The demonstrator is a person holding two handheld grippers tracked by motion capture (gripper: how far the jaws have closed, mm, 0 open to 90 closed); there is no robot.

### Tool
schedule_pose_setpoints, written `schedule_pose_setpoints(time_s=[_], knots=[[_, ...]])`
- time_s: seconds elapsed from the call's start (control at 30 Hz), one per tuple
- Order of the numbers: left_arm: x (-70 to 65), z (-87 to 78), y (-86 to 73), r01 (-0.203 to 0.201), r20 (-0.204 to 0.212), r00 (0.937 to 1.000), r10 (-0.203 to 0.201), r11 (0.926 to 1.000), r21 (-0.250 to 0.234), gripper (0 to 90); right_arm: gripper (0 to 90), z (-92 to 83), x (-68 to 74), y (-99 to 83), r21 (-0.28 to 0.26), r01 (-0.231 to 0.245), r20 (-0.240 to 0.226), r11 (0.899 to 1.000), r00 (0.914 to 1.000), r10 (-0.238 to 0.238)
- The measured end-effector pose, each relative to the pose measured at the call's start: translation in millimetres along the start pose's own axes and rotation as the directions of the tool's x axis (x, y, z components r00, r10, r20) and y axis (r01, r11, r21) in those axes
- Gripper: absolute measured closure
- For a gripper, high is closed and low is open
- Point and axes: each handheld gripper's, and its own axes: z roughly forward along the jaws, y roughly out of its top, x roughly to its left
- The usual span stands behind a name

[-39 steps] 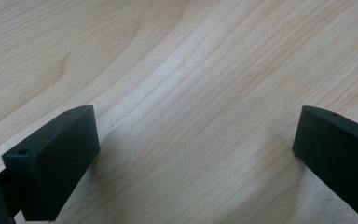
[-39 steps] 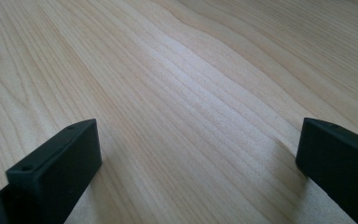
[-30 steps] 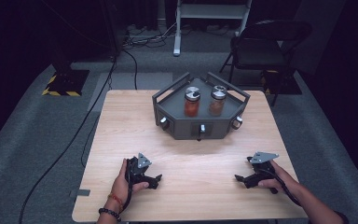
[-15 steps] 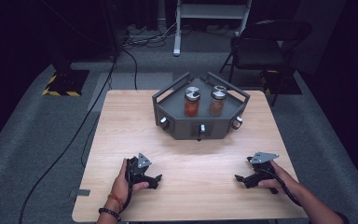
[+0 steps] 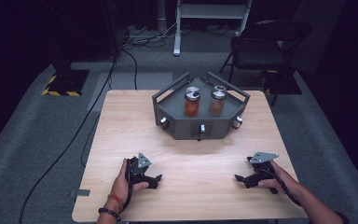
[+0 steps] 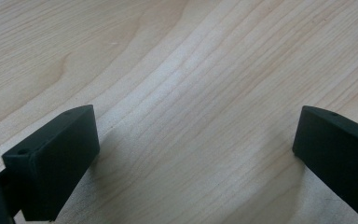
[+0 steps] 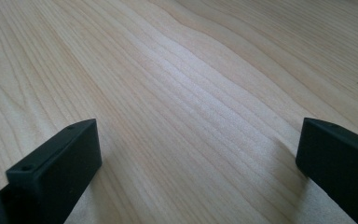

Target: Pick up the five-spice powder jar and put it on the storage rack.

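Both grippers, left (image 5: 154, 178) and right (image 5: 240, 178), rested wide open on table (image 5: 121, 121) (empty); jars (image 5: 191, 101) in tray (image 5: 168, 97) untouched, work unstarted.

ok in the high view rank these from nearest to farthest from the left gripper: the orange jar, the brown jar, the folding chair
From the left gripper, at the table's near left:
1. Orange jar, on the left side of the grey tray.
2. Brown jar, just right of it on the same tray.
3. Folding chair, on the floor beyond the table's far right corner.
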Motion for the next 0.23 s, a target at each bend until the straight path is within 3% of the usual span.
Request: schedule_pose_setpoints(time_s=[0.23], knots=[[-0.7,-0.5,-0.5,0.001,-0.003,1.0000,-0.001,1.0000,0.000,0.3,0.0,0.1,0.0,0.1,0.000,0.000,0.000,1.000,1.0000,0.000]])
